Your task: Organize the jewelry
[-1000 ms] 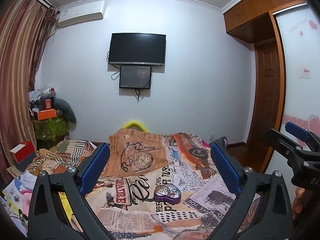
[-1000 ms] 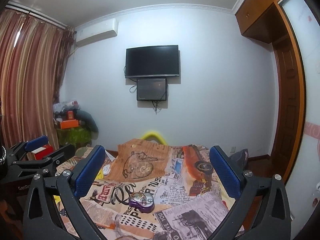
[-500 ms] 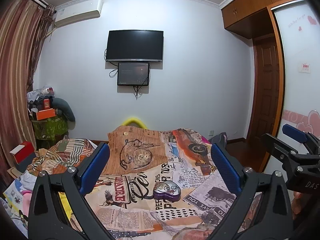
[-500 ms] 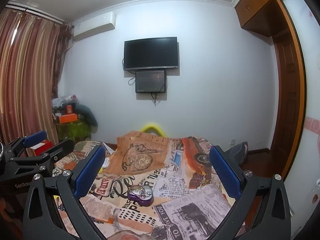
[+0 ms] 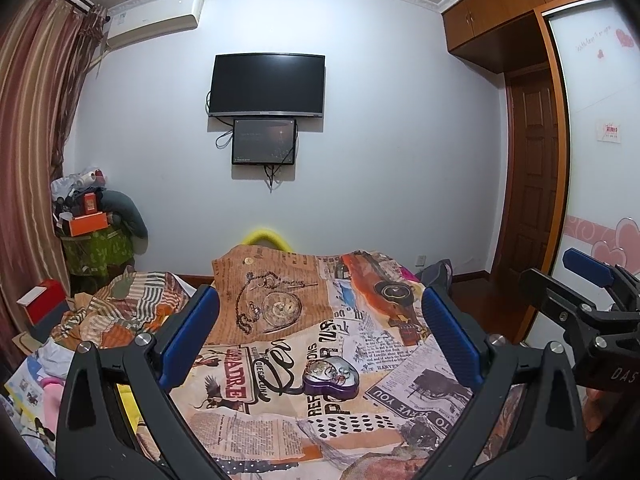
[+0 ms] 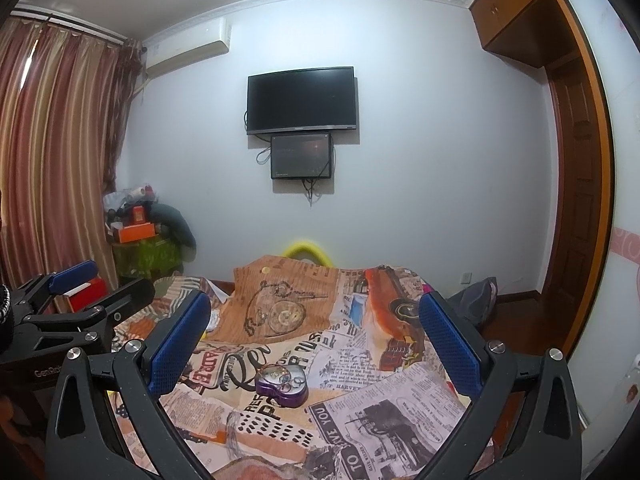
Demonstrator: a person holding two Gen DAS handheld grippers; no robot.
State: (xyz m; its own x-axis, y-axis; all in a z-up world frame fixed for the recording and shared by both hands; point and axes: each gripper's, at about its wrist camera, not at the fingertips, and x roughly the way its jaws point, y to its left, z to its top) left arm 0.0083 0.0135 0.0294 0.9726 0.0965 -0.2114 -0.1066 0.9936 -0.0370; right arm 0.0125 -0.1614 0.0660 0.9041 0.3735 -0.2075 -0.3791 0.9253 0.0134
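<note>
Heart-shaped purple metal jewelry tin (image 5: 331, 376) (image 6: 282, 385), lid off and small trinkets visible inside, resting on the newspaper-print bedspread (image 5: 280, 432) (image 6: 360, 360). Left gripper (image 5: 320, 338) and right gripper (image 6: 314, 342), both spread wide and empty, hover side by side above the bedspread, well short of the tin.

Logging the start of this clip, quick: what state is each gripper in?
Left gripper: open, holding nothing.
Right gripper: open, holding nothing.
</note>
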